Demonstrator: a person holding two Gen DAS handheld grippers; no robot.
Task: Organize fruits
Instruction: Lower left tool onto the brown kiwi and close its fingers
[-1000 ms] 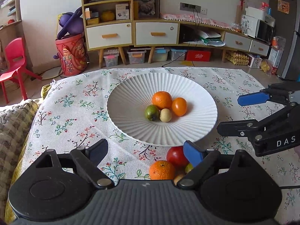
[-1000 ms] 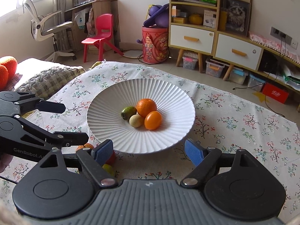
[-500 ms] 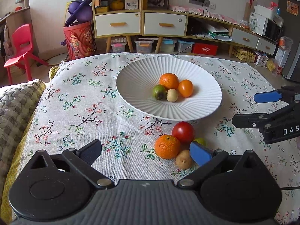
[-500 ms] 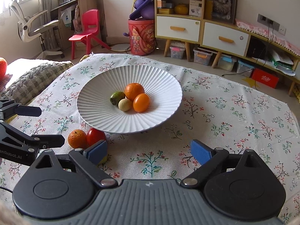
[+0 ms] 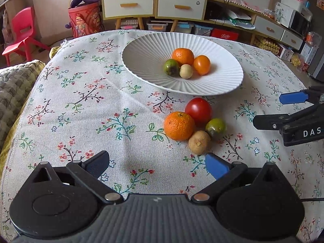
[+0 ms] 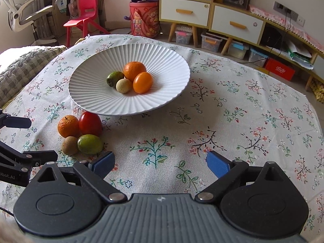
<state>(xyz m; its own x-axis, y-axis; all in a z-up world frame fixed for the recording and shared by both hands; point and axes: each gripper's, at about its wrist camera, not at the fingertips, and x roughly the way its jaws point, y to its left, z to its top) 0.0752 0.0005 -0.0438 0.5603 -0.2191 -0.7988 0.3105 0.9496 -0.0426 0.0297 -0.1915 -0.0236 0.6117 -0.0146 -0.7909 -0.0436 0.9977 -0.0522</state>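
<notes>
A white ribbed plate (image 5: pixel 145 60) (image 6: pixel 174 70) on the floral tablecloth holds a mandarin, an orange tomato, a green fruit and a pale round fruit. In front of the plate lie a mandarin (image 5: pixel 178 125) (image 6: pixel 67 126), a red tomato (image 5: pixel 198 109) (image 6: pixel 90 123), a green fruit (image 5: pixel 215 127) (image 6: pixel 90 144) and a brown kiwi (image 5: pixel 199 142) (image 6: pixel 69 145). My left gripper (image 5: pixel 157 167) is open and empty, just short of the kiwi. My right gripper (image 6: pixel 161 165) is open and empty, to the right of the loose fruit.
The floral tablecloth (image 5: pixel 91 105) (image 6: pixel 243 111) covers the table. A knitted cushion (image 5: pixel 14 85) lies at the left edge. Beyond the far edge stand drawers (image 6: pixel 202 14), a red bucket (image 6: pixel 144 20) and a red chair (image 6: pixel 85 16).
Both grippers have drawn back and risen from the plate. The loose fruits in front of the plate, earlier partly hidden by the fingers, are now in full view.
</notes>
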